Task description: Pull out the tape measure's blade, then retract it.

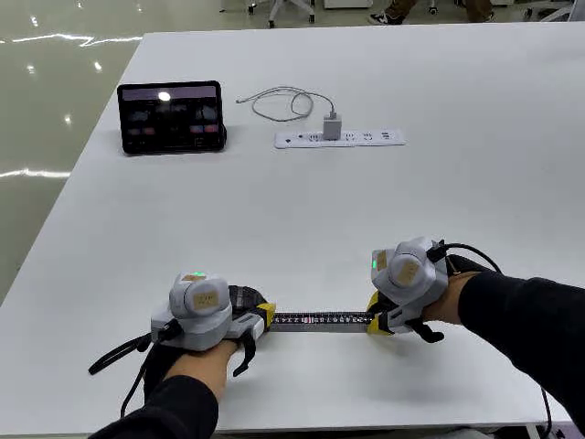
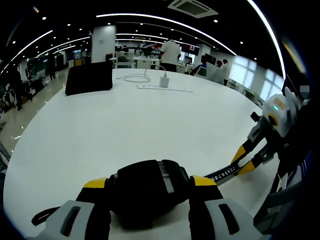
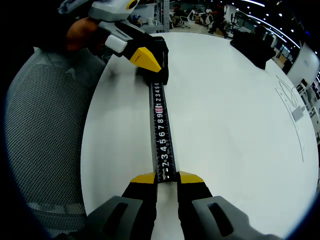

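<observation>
The left claw [image 1: 260,315] is clamping its two yellow-tipped jaws on the black tape measure [image 1: 245,300], one jaw on each side of the case. In the left gripper view the left claw [image 2: 150,182] is hugging the tape measure [image 2: 150,195] low in the middle, with the case sitting on the counter [image 2: 125,125].

The right claw [image 3: 166,177] is pinching the free end of the blade [image 3: 161,130] between its two yellow tips, jaws nearly together with only the blade between them. In the head view the right claw [image 1: 377,322] is sitting to the right of the left one, and the blade [image 1: 320,319] is running flat and straight between the two, just above or on the counter [image 1: 366,210]. The blade's low numbers are lying nearest the right claw and are climbing toward the case.

There are two claws, one tape measure and one blade, drawn out by a short length. The whole tool is lying near the counter's front edge.

Farther back, one dark tablet [image 1: 171,116] is standing propped at the left. To its right one white power strip [image 1: 356,138] is lying flat, with one white charger [image 1: 332,125] plugged into it and one white cable [image 1: 279,103] looping behind.
</observation>
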